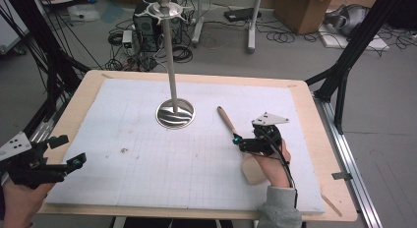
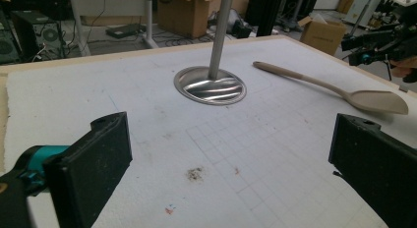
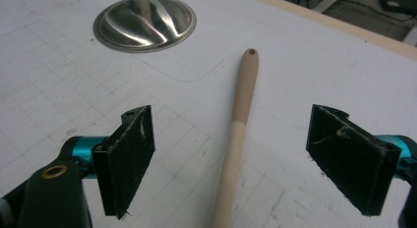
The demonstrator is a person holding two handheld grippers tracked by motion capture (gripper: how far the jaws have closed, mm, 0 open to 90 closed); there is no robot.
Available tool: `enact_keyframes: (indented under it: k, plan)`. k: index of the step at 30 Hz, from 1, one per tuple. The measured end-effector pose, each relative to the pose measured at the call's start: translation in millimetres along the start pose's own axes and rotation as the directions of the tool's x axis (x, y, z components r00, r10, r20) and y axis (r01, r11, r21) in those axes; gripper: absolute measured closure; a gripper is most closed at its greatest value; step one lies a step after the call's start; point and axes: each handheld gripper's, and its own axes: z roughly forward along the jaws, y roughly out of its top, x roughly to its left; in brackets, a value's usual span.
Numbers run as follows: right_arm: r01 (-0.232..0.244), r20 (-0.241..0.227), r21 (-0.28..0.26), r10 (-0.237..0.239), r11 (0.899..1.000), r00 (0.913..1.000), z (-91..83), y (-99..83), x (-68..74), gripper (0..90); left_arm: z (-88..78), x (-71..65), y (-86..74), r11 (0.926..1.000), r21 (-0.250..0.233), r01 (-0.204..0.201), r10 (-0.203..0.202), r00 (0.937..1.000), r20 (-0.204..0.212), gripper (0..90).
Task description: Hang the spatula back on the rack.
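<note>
Right tongs (image 3: 228, 164) wide astride spoon handle (image 3: 241, 125), pads clear.

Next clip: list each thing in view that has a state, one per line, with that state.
Beige wooden spoon: lying flat on the white gridded mat, handle between the right gripper's jaws, untouched.
Silver metal stand with a round base: upright on the mat, nothing on its pole that I can see.
Right gripper: open, jaws either side of the spoon handle, apart from it.
Left gripper: open, holding nothing.
</note>
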Motion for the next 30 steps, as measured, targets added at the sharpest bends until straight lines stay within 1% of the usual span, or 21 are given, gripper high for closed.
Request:
enact_keyframes:
  k: [4, 5, 6, 7, 9, 11, 14, 17, 18, 22, 24, 25, 26, 27, 28, 29, 30]
  plan:
    - [-0.016, 0.006, 0.019, 0.016, 1.0, 0.9999, 4.1, -1.7, -1.7, 17.9, -0.1, 0.7, -0.5, 1.0, 0.003, 0.0, 0.0, 1.0, -0.002, 3.1]
    - [-0.021, 0.006, 0.037, 0.02, 0.999, 0.9998, 6.0, -2.7, -2.4, 18.5, -0.1, 0.8, -0.6, 1.0, 0.005, 0.001, -0.001, 1.0, -0.004, 3.0]
    - [-0.026, 0.003, 0.042, 0.026, 0.999, 0.9997, 6.9, -3.1, -2.7, 19.2, 0.2, 1.0, -0.8, 1.0, 0.005, 0.003, -0.003, 1.0, -0.004, 3.1]
    - [-0.026, 0.003, 0.042, 0.026, 0.999, 0.9997, 6.9, -3.1, -2.7, 19.2, 0.5, 1.2, -1.0, 1.0, 0.006, 0.005, -0.005, 1.0, -0.006, 3.1]
    - [-0.027, -0.001, 0.044, 0.027, 0.999, 0.9996, 8.3, -4.0, -3.4, 22.9, 1.0, 1.5, -1.4, 1.0, 0.008, 0.005, -0.005, 0.9999, -0.009, 3.0]
    - [-0.04, 0.002, 0.053, 0.04, 0.998, 0.9992, 10.2, -5.2, -4.2, 24.9, 1.3, 1.7, -1.6, 0.9999, 0.009, 0.004, -0.004, 0.9999, -0.01, 3.1]
    - [-0.049, 0.009, 0.053, 0.049, 0.997, 0.9988, 12.4, -6.6, -4.2, 25.1, 1.5, 1.3, -1.6, 0.9999, 0.009, 0.004, -0.004, 0.9999, -0.011, 3.1]
    - [-0.047, 0.019, 0.046, 0.046, 0.998, 0.9988, 13.8, -6.9, -4.2, 25.7, 1.7, 1.4, -1.7, 0.9999, 0.012, 0.003, -0.003, 0.9999, -0.011, 3.1]
    - [-0.05, 0.028, 0.052, 0.049, 0.997, 0.9984, 15.6, -7.1, -3.2, 26.6, 1.9, 1.4, -1.9, 0.9999, 0.012, 0.006, -0.006, 0.9999, -0.012, 3.1]
    - [-0.046, 0.029, 0.062, 0.044, 0.997, 0.9986, 18.4, -8.5, -2.5, 30.2, 2.5, 2.6, -2.7, 0.9998, 0.016, 0.008, -0.008, 0.9999, -0.015, 3.1]
    - [-0.043, 0.026, 0.084, 0.041, 0.996, 0.9988, 22.6, -9.8, -2.4, 32.7, 2.6, 2.8, -2.9, 0.9998, 0.019, 0.007, -0.006, 0.9999, -0.015, 3.1]
    - [-0.043, 0.026, 0.084, 0.041, 0.996, 0.9988, 22.6, -9.8, -2.4, 32.7, 2.6, 2.8, -2.9, 0.9998, 0.018, 0.007, -0.006, 0.9999, -0.015, 3.1]
    - [-0.031, 0.028, 0.092, 0.029, 0.995, 0.9992, 24.3, -10.3, -2.2, 33.6, 2.6, 2.7, -2.9, 0.9998, 0.018, 0.007, -0.007, 0.9999, -0.016, 3.0]
    - [-0.025, 0.039, 0.122, 0.02, 0.992, 0.999, 27.5, -11.0, -1.4, 34.4, 2.5, 2.7, -2.8, 0.9998, 0.018, 0.007, -0.007, 0.9999, -0.015, 3.1]
    - [-0.025, 0.039, 0.122, 0.02, 0.992, 0.999, 27.5, -11.0, -1.4, 34.4, 2.5, 2.6, -2.8, 0.9998, 0.018, 0.007, -0.007, 0.9998, -0.016, 3.1]
    - [-0.03, 0.039, 0.14, 0.024, 0.99, 0.9989, 30.3, -12.0, -1.1, 34.8, 2.4, 2.6, -2.8, 0.9998, 0.018, 0.007, -0.006, 0.9998, -0.016, 3.0]
    - [-0.03, 0.039, 0.14, 0.024, 0.99, 0.9989, 30.3, -12.0, -1.1, 34.8, 2.4, 2.4, -2.9, 0.9998, 0.017, 0.008, -0.007, 0.9998, -0.017, 3.0]
